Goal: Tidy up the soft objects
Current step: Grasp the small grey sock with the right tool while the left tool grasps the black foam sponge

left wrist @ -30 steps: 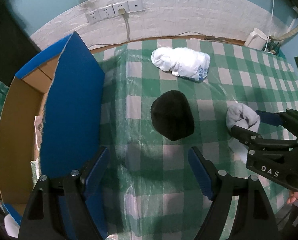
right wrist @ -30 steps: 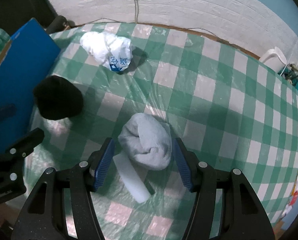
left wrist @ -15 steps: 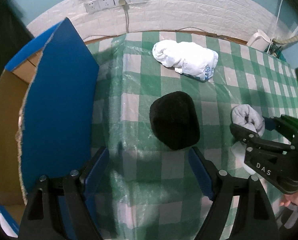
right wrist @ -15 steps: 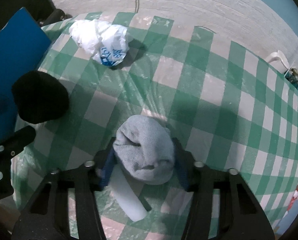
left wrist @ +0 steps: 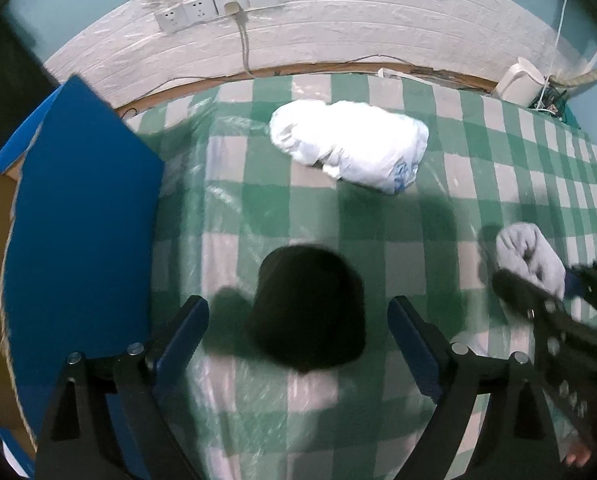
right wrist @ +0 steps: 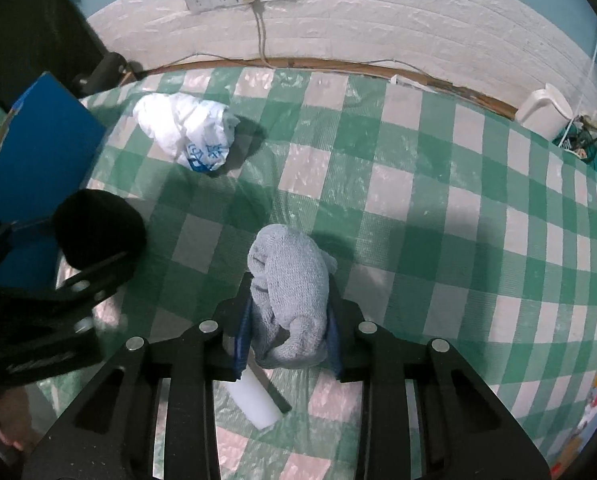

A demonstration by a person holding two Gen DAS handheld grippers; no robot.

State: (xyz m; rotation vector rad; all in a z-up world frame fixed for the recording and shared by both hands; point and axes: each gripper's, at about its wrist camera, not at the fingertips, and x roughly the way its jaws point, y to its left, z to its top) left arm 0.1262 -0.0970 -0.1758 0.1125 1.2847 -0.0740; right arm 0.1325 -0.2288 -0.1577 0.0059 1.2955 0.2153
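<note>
Right gripper (right wrist: 288,320), jaws just closing, pinches the rolled grey terry towel (right wrist: 288,280) on the checked tablecloth (right wrist: 418,200); wide-open, still-widening left gripper (left wrist: 298,334) straddles the black fuzzy bundle (left wrist: 308,308), untouched.

Three soft bundles (right wrist: 288,280), perhaps.
</note>
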